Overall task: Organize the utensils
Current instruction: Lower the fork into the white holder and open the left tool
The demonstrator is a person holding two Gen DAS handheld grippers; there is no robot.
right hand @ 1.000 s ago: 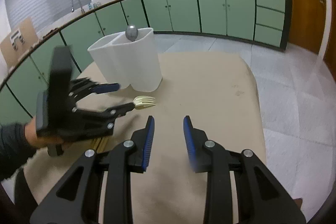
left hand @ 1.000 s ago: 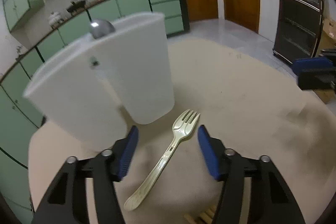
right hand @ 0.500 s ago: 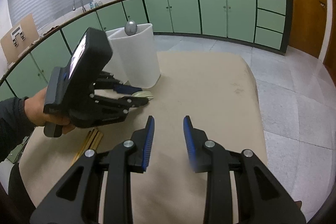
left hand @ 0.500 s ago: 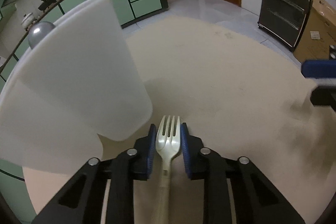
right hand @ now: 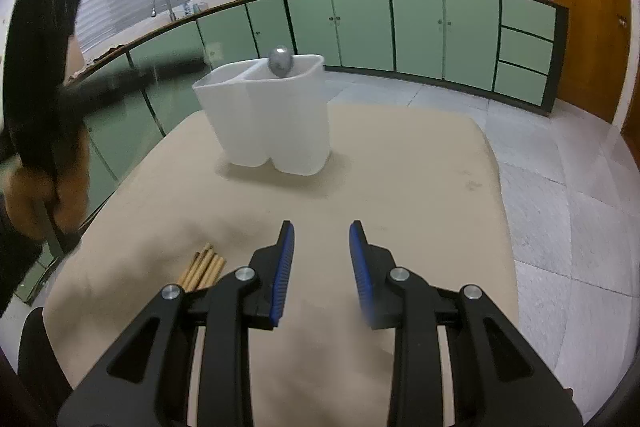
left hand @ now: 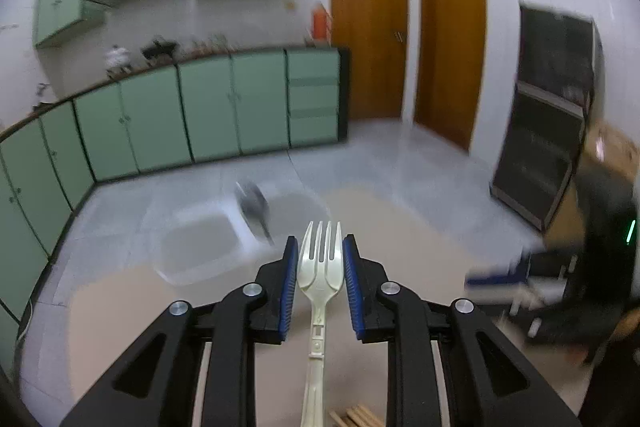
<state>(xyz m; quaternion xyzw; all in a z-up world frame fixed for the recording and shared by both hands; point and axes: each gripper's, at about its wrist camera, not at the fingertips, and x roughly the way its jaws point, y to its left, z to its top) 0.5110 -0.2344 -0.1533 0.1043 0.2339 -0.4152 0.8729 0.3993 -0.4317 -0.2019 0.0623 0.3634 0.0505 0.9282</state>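
Observation:
My left gripper (left hand: pixel 320 259) is shut on a cream plastic fork (left hand: pixel 321 267), tines forward, held high above the table. Below it the white two-compartment utensil holder (left hand: pixel 200 247) is seen from above, blurred, with a metal spoon (left hand: pixel 252 205) standing in it. In the right wrist view the holder (right hand: pixel 268 115) stands on the beige table (right hand: pixel 400 167) with the spoon (right hand: pixel 280 61) poking out. My right gripper (right hand: pixel 322 247) is open and empty, low over the near table. Wooden chopsticks (right hand: pixel 202 267) lie left of it.
The left hand and its gripper body (right hand: pixel 40 87) are blurred at the left edge of the right wrist view. Green cabinets (right hand: pixel 400 23) line the wall behind the table. The right gripper (left hand: pixel 520 279) shows blurred at the right of the left wrist view.
My left gripper closed on the fork and lifted it off the table, rising above the holder. My right gripper has stayed still and open.

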